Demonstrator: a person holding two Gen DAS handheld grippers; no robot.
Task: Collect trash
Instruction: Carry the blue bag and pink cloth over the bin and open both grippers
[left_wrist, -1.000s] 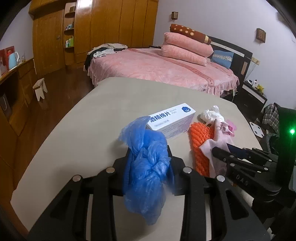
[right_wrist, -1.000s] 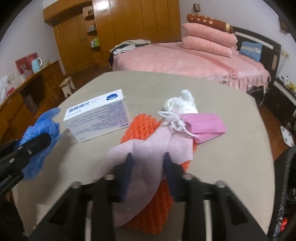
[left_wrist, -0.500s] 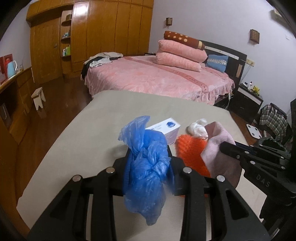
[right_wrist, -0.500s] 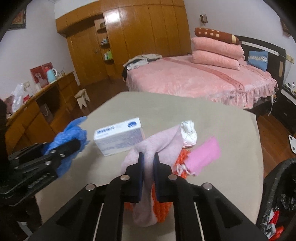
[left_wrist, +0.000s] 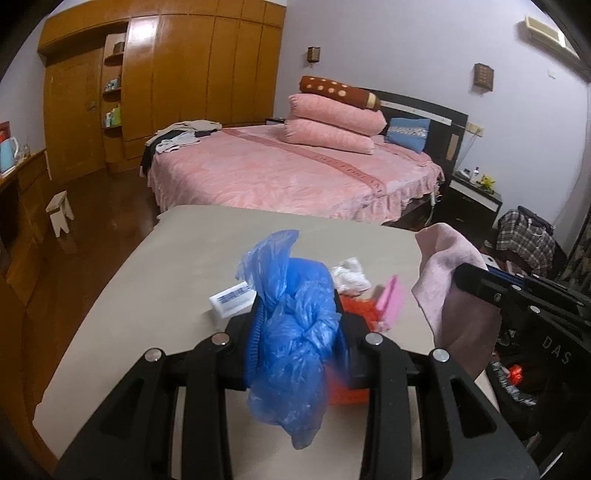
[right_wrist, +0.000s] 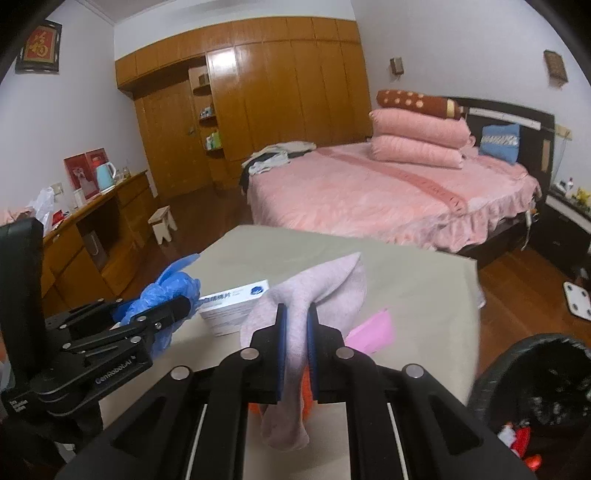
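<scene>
A crumpled blue plastic bag (left_wrist: 291, 332) is clamped by the left gripper (left_wrist: 299, 328) at frame centre; a pale pink cloth (right_wrist: 295, 332) is pinched in the nearly closed right gripper (right_wrist: 295, 343), both angled downward.

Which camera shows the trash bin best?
The right wrist view. There the black trash bin shows its round rim and red scraps inside, at the lower right beside the table. The left wrist view catches only a dark sliver of it behind the right gripper.
</scene>
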